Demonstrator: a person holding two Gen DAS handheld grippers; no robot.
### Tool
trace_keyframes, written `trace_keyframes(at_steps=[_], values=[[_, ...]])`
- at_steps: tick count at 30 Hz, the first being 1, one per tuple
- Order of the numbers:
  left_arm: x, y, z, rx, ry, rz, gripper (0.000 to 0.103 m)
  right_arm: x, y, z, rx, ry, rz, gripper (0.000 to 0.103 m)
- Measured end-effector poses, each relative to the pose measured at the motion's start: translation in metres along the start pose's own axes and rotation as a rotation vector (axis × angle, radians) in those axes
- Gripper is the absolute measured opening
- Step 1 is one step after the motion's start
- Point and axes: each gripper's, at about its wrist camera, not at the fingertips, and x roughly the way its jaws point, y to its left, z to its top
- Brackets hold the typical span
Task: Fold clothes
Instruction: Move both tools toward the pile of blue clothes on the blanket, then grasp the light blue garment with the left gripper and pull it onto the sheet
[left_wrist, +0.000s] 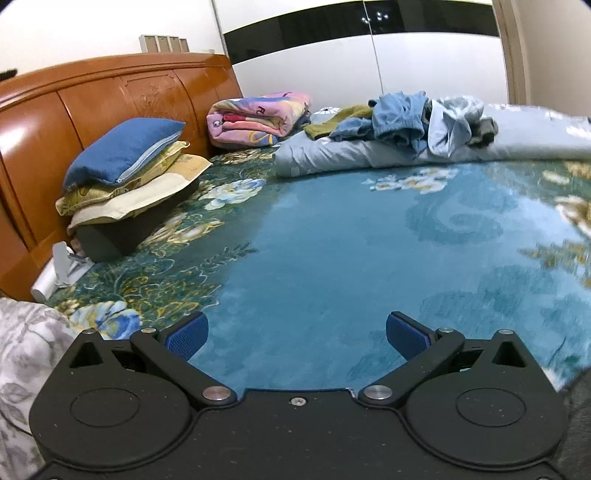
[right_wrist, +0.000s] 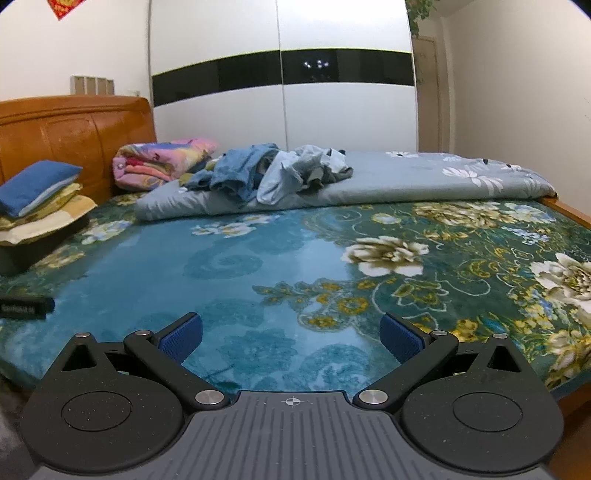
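Both empty: left gripper (left_wrist: 297, 334) spread | right gripper (right_wrist: 291, 332) spread | clothes pile (right_wrist: 269, 171) tangled, garments indistinct

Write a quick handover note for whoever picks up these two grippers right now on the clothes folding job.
Left hand-held gripper: open, holding nothing, over the bare blue floral bedspread.
Right hand-held gripper: open, holding nothing, also above the bedspread.
Clothes: a crumpled heap of clothes, mostly blue and pale blue, lies at the far side of the bed on the folded grey quilt, next to the rolled pink blanket.
Done: nothing folded that I can see; no garment is laid out yet.
Left: pull one piece from the heap, spread it on the bedspread in front, fold it, then repeat for the rest.
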Motion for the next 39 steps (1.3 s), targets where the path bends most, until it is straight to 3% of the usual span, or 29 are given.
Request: trace_keyframes(at_steps=[3, 7, 8, 12, 17, 22, 25, 31, 34, 39], values=[[0.005, -0.004, -0.002, -0.044, 0.010, -0.054, 0.102, -0.007, -0.003, 0.000, -0.016, -0.044, -0.001, 0.103], [0.020, -0.016, 0.008, -0.124, 0.011, -0.270, 0.102, -0.012, -0.018, 0.001, -0.006, -0.078, -0.054, 0.103], [0.022, -0.013, 0.010, -0.124, 0.002, -0.283, 0.102, -0.005, -0.021, 0.008, -0.004, -0.061, -0.062, 0.103], [0.043, -0.004, 0.023, -0.095, -0.023, -0.251, 0.102, 0.006, -0.026, 0.033, -0.010, -0.078, -0.085, 0.103], [0.104, 0.004, 0.056, -0.220, -0.017, -0.226, 0.102, 0.040, -0.014, 0.066, -0.164, -0.130, -0.086, 0.103], [0.171, -0.012, 0.113, -0.250, -0.112, -0.317, 0.102, 0.093, -0.010, 0.082, -0.220, -0.101, -0.066, 0.103], [0.214, -0.047, 0.160, -0.178, -0.109, -0.333, 0.102, 0.125, -0.009, 0.087, -0.209, -0.058, -0.053, 0.103], [0.297, -0.132, 0.240, -0.103, -0.182, -0.296, 0.102, 0.172, -0.011, 0.088, -0.206, -0.002, -0.046, 0.103], [0.338, -0.176, 0.265, -0.061, -0.203, -0.250, 0.102, 0.184, -0.021, 0.084, -0.197, 0.027, -0.054, 0.103], [0.390, -0.218, 0.290, -0.075, -0.197, -0.175, 0.098, 0.201, -0.043, 0.077, -0.171, 0.071, -0.078, 0.103]])
